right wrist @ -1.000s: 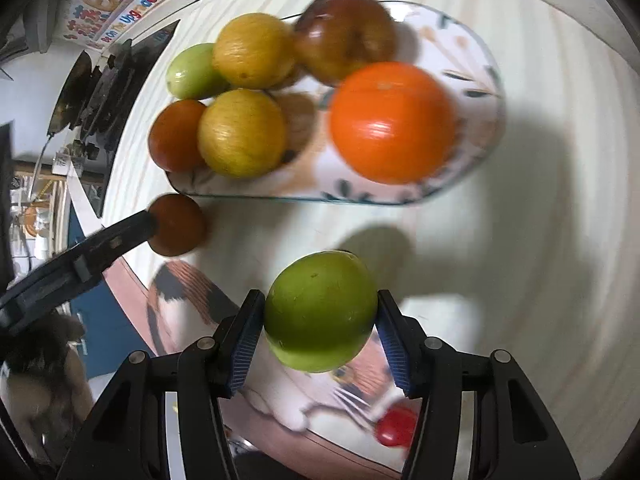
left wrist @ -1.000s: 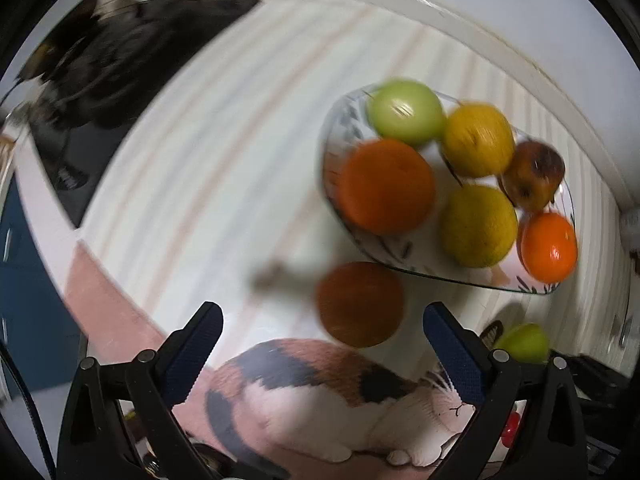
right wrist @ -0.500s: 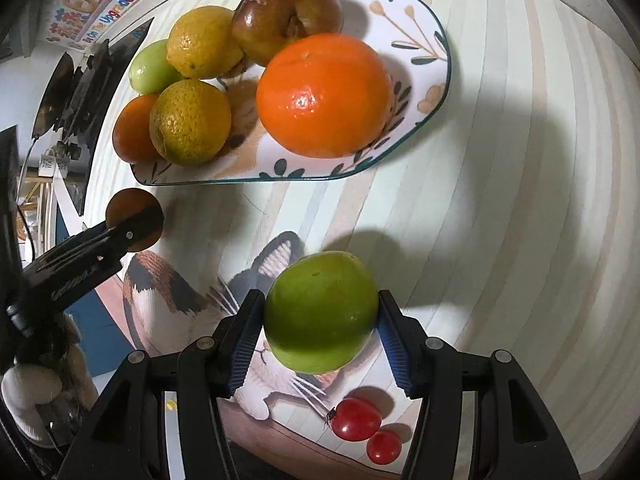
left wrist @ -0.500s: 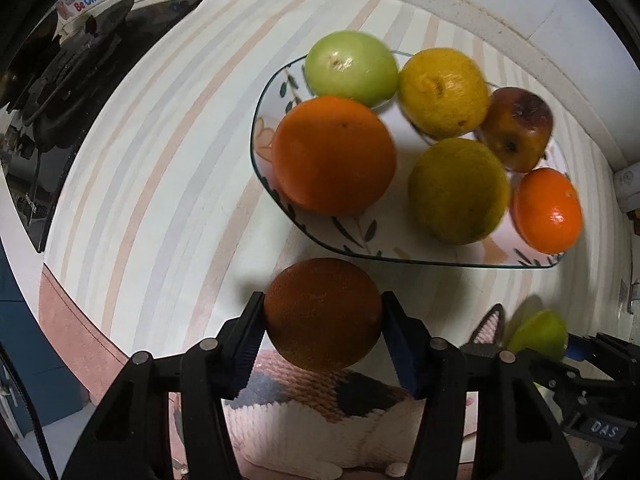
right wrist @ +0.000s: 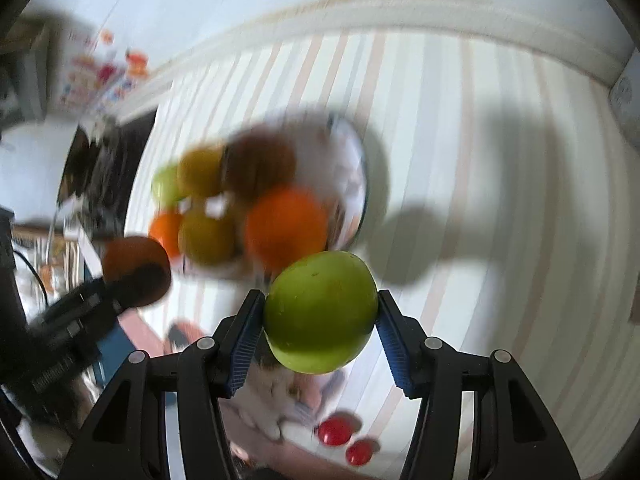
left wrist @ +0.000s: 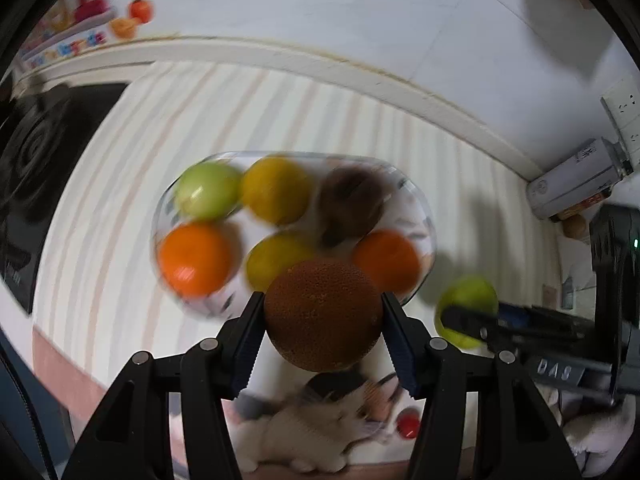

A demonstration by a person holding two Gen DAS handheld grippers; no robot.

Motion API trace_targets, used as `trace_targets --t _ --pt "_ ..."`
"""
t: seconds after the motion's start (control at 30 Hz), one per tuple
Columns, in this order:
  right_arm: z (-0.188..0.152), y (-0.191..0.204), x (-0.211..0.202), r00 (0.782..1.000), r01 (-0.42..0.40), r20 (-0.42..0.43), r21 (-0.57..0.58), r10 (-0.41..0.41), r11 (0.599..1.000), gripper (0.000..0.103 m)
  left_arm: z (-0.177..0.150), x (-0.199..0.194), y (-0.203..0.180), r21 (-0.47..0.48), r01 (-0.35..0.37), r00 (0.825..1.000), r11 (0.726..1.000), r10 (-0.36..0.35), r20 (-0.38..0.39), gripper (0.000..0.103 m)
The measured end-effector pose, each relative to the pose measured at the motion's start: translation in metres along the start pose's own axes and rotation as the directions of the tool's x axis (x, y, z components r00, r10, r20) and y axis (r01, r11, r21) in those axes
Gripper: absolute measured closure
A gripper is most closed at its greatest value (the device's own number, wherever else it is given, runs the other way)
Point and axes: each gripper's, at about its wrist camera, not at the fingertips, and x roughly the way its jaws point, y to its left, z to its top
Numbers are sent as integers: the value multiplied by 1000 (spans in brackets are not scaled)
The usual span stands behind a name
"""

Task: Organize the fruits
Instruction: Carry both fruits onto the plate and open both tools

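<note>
My left gripper (left wrist: 323,322) is shut on a brown-orange fruit (left wrist: 323,314) and holds it in the air, in front of the near rim of the oval fruit plate (left wrist: 425,208). The plate holds several fruits: oranges, yellow ones, a green one and a dark brown one. My right gripper (right wrist: 320,318) is shut on a green apple (right wrist: 320,312), raised above the striped counter to the right of the plate (right wrist: 360,156). The apple also shows in the left wrist view (left wrist: 466,302), and the brown-orange fruit in the right wrist view (right wrist: 134,266).
The striped counter (right wrist: 500,160) runs to a white wall ledge. A black stove (left wrist: 36,160) lies at the left. A cat-print mat (left wrist: 320,436) with two small red tomatoes (right wrist: 346,438) lies at the near edge. A box and a wall socket (left wrist: 624,100) are at the far right.
Both grippers rose from the counter with their fruits and tilted up toward the wall. The left gripper had closed on the brown-orange fruit a moment earlier. The plate looks farther away.
</note>
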Motion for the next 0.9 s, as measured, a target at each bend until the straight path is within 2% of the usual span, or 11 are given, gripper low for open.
trace_targets --t 0.2,0.33,0.4,0.53,0.67,0.73,0.9 --pt "56 -3 -2 999 -11 40 25 10 1000 44 33 35 -15 49 -7 997 999 10 -72 49" --pt "83 1 15 999 -32 -5 36 32 999 44 34 51 -18 45 -7 991 999 13 -130 49" --pt "91 4 28 999 -38 -19 43 38 998 44 30 57 -15 27 -6 989 1000 10 -149 49" --pt "100 10 47 998 -34 -43 29 36 999 44 27 55 -15 22 -11 992 1000 14 -129 48" --pt "103 10 60 997 1 -76 28 1 1000 44 28 56 -12 -13 -1 989 1000 -1 -147 48" --pt "104 8 63 997 -11 -80 39 14 999 28 32 56 -7 -52 9 988 999 -17 -150 47" --pt "102 6 55 997 -29 -64 42 31 999 26 36 55 2 -96 27 991 995 -39 -127 44"
